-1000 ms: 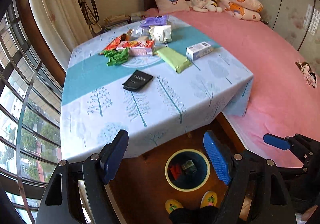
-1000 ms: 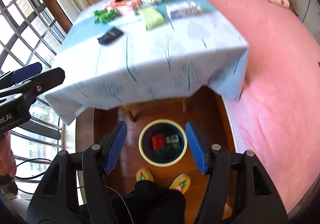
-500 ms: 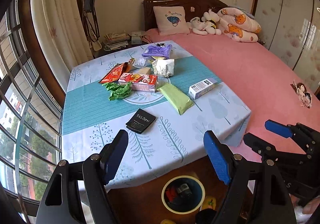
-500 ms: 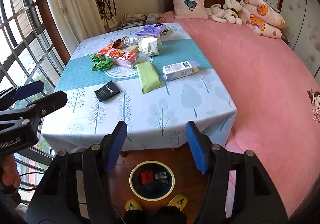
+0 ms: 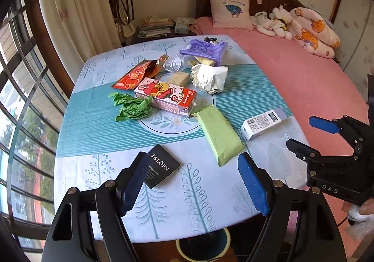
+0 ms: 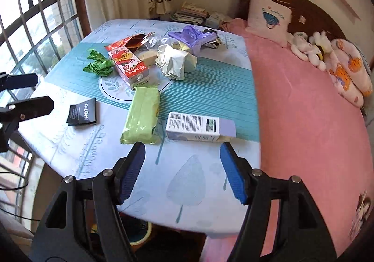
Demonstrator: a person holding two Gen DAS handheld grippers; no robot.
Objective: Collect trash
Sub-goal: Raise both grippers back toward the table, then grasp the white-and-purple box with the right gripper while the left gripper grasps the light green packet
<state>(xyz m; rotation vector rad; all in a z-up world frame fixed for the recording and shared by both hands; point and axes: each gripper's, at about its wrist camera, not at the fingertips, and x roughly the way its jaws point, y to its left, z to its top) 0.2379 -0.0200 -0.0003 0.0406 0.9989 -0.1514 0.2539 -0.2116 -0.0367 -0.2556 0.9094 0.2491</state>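
Both hands were on the approach for a fresh pick. The left gripper [image 5: 194, 182] stood wide and empty over the near edge of the table [image 5: 210, 203], and the right gripper [image 6: 182, 168], whose jaws had just been opening, was also wide with nothing between the pads.

Nearest the left gripper, at about 11 o'clock in its view, lay the black card packet [image 5: 161, 168], flat and thin. Nearest the right gripper, at 12 o'clock in its own view, lay the white-and-lilac box [image 6: 201, 126], lengthwise across the jaws; it looked the likelier next catch, and the jaws would need to come down astride its short sides.

Beside the box at 10 o'clock was the green wipes pack [image 6: 142, 117], close enough to be nudged. Farther on, at 12 o'clock in the left view, sat the strawberry carton [image 5: 168, 98], the crumpled green wrapper [image 5: 132, 107], the white crumpled paper [image 5: 209, 77], the red snack bag [image 5: 135, 75] and the purple bag [image 5: 205, 50], crowded together.

The bin [image 5: 203, 248] showed only as a rim under the table edge at 6 o'clock, so each piece had to be carried back over the cloth.
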